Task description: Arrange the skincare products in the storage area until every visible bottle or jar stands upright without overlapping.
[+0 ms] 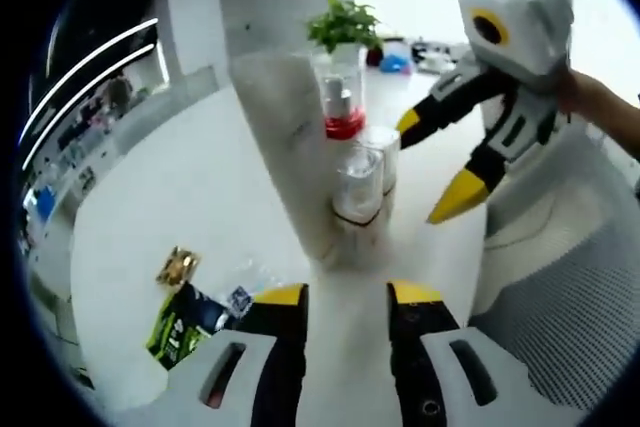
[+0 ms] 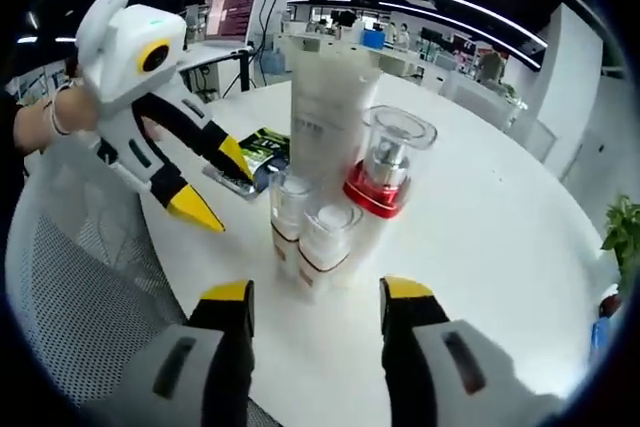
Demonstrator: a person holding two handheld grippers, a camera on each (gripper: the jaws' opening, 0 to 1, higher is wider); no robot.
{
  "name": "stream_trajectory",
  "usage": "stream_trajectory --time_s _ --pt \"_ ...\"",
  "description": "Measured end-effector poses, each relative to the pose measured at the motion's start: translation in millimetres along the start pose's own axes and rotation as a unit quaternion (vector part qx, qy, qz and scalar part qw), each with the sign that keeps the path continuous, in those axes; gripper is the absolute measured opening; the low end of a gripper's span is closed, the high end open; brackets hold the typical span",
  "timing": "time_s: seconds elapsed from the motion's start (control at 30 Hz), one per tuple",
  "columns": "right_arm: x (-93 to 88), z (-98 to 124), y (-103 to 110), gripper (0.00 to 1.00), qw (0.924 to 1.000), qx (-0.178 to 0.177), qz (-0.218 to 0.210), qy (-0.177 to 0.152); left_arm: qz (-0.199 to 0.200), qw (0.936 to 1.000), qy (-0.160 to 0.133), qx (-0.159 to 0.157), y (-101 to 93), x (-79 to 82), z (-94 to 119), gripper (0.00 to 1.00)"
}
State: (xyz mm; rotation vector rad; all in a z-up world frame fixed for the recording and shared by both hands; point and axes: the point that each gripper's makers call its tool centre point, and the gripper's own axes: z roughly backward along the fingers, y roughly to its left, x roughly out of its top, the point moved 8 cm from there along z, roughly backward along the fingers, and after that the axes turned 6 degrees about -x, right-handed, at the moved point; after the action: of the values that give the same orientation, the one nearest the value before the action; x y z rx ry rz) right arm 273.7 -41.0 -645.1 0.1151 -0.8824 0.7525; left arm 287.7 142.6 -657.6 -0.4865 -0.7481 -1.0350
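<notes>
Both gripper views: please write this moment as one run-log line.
left gripper: open, empty | right gripper: open, empty | tube, red-collared bottle, two small bottles: upright, clustered on table

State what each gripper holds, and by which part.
Nothing is held. The left gripper and right gripper are both open, jaws empty, near the upright skincare bottles.
</notes>
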Motion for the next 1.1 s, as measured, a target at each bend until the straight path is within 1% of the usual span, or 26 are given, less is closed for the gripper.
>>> stream_trajectory --time_s 0.07,0.13,0.2,0.33,0.5,0.6,0.67,0.73,0.87,0.93,1.1 --pt "2.6 2.7 0.0 0.59 1.0 -0.004 -0.003 -0.006 -0.003 1.0 -0.001 0.002 0.1 -0.5 5.3 0.38" --pt "6.0 6.1 -0.1 0.64 0.9998 -0.01 -0.006 -0.015 -0.003 1.0 -0.004 0.007 0.5 -0.4 12.5 0.42" --pt "8.4 9.2 -0.2 0.67 0.9997 -0.012 -0.007 -0.018 -0.003 0.9998 -0.012 0.014 1.1 0.4 19.2 0.47" --pt "15.0 16.4 1.1 0.75 0.9992 -0.019 -0.01 -0.034 -0.004 0.9996 -0.017 0.022 0.2 1.8 32.0 0.56" --pt "21.2 25.3 4.1 0.83 0.9987 -0.023 -0.009 -0.044 -0.011 0.9994 -0.016 0.029 -1.3 2.6 46.1 0.64" --pt "22.8 30.0 5.4 0.88 0.9985 -0.026 -0.013 -0.047 -0.009 0.9991 -0.019 0.035 -1.5 2.4 55.9 0.71" --pt "23.3 32.6 7.4 0.89 0.9984 -0.024 -0.008 -0.05 -0.009 0.999 -0.022 0.037 -2.3 1.2 62.1 0.75" --pt "24.5 35.8 9.5 0.93 0.9983 -0.024 -0.005 -0.054 -0.006 0.999 -0.019 0.041 -2.6 -1.2 68.0 0.77" --pt "27.0 42.3 13.6 0.96 0.9982 -0.021 0.001 -0.057 -0.007 0.9987 -0.017 0.047 -4.7 -5.7 79.6 0.82" --pt "29.1 45.7 15.7 0.99 0.998 -0.019 0.002 -0.06 -0.001 0.9983 -0.013 0.057 -4.7 -7.6 84.7 0.85" --pt "33.3 53.8 20.6 0.99 0.9982 -0.015 0.01 -0.058 0.003 0.9984 -0.009 0.055 -6.4 -10.6 91.8 0.89"
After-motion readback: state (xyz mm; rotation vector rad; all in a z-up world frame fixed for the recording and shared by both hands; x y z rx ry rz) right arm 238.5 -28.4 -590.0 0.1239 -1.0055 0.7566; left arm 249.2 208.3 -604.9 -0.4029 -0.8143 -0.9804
